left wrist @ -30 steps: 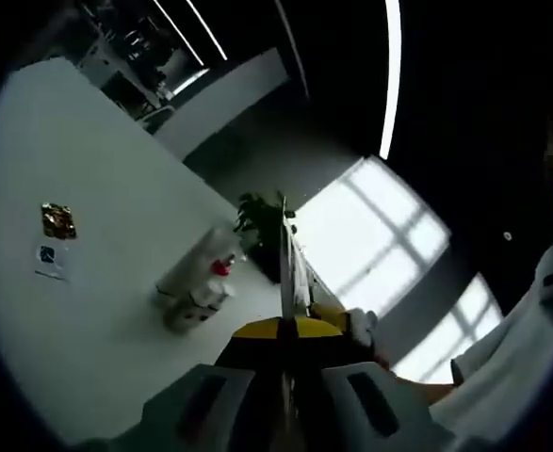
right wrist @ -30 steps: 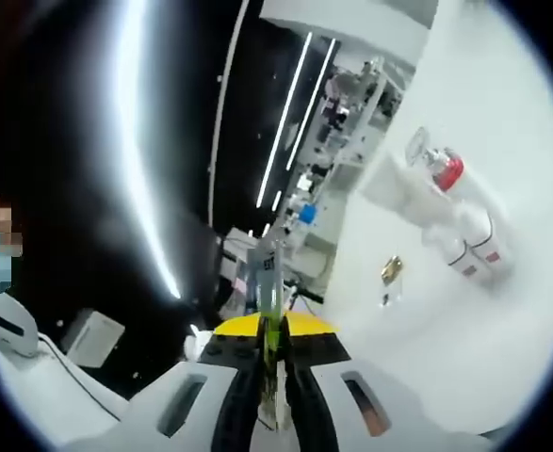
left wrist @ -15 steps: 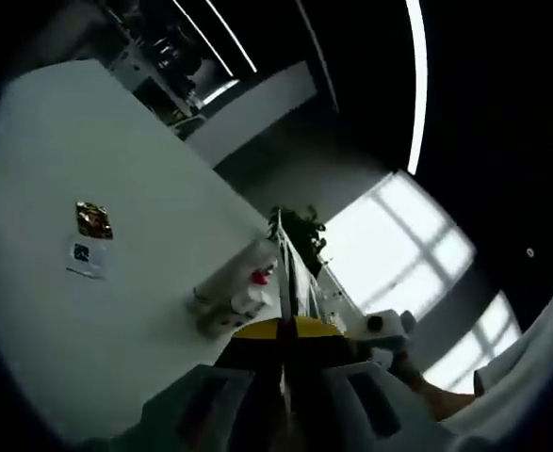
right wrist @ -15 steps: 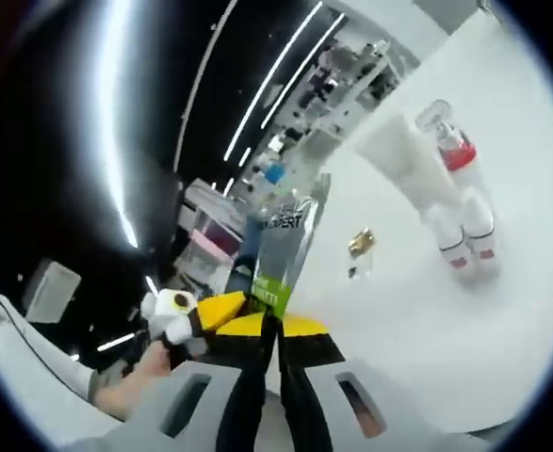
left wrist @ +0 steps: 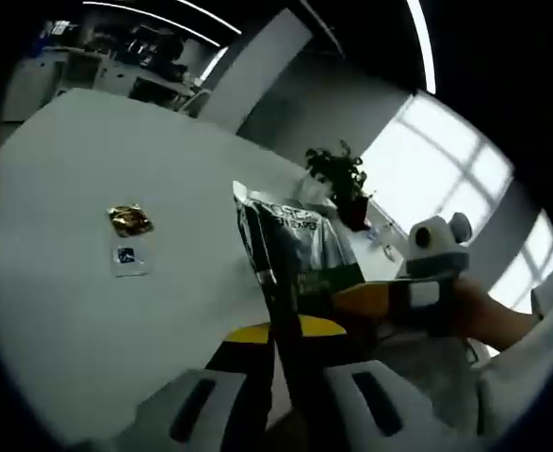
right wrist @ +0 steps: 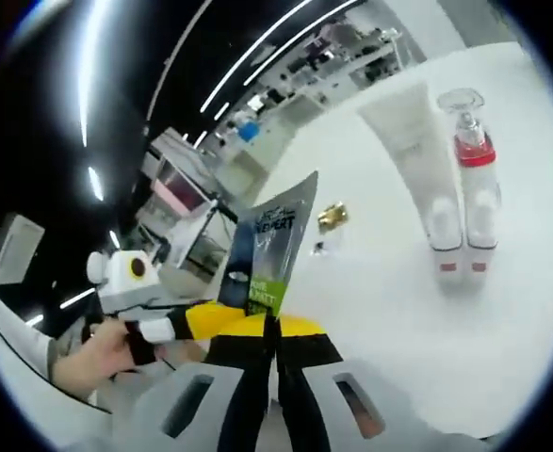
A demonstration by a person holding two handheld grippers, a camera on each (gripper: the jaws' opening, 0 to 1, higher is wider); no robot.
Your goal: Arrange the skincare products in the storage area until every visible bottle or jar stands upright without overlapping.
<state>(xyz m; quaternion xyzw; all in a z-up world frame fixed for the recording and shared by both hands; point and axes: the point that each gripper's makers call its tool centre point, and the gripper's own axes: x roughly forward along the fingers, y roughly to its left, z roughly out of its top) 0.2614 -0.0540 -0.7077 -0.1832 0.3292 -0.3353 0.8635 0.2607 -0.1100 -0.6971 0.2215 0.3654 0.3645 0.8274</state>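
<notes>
A flat silver sachet [left wrist: 295, 250] with a green band stands up from the shut jaws of my left gripper [left wrist: 281, 358]. My right gripper [left wrist: 356, 294], held by a hand, comes in from the right and grips the sachet's green edge. In the right gripper view the same sachet [right wrist: 271, 250] rises from my right gripper [right wrist: 271, 348], and my left gripper [right wrist: 210, 320] reaches it from the left. A white tube [right wrist: 413, 160] and a bottle with a red collar [right wrist: 474, 179] stand side by side on the white table [right wrist: 398, 311].
A small gold packet [left wrist: 128, 219] and a white sample card [left wrist: 126, 258] lie flat on the table [left wrist: 69, 320]; the packet [right wrist: 331, 215] also lies left of the tube. A potted plant [left wrist: 337, 174] stands at the far edge.
Both views have swung down toward the table. The sachet, edge-on in the left gripper view before, now shows its face. Each gripper now appears in the other's view.
</notes>
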